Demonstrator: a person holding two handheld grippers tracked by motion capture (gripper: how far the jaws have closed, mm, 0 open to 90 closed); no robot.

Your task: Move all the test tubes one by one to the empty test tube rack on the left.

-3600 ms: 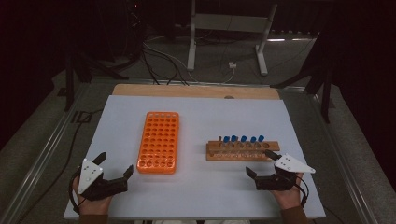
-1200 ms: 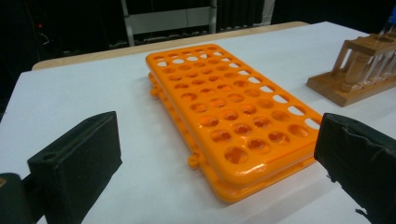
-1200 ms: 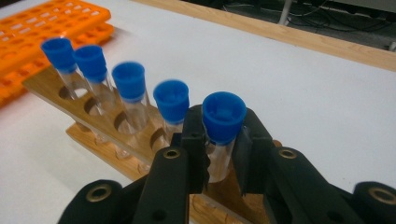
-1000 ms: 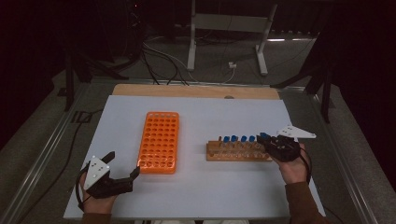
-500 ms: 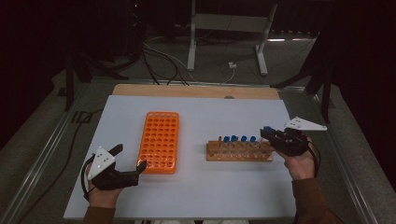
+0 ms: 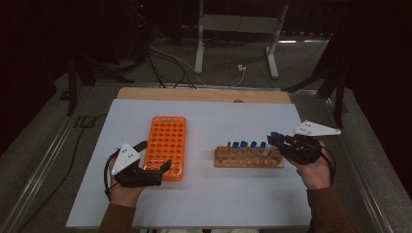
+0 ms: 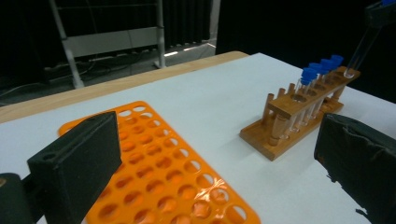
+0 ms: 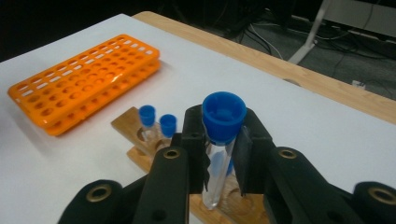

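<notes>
The right hand-held gripper (image 8: 219, 154) is clamped on a blue-capped tube (image 8: 219, 140), lifting it from the wooden rack (image 6: 248, 158). Next — carry it to the orange rack (image 6: 166, 145), where the left hand-held gripper (image 6: 154, 158) waits, jaws apart.

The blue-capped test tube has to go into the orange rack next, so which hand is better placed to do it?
Right. The right hand-held gripper is already shut on the blue-capped test tube, lifted above the wooden rack. The left hand-held gripper is open beside the orange rack.

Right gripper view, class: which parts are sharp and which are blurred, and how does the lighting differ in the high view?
Right gripper view: blue-capped tube sharp, orange rack slightly soft. High view: white table lit, surroundings dark, wooden rack grainy.
</notes>
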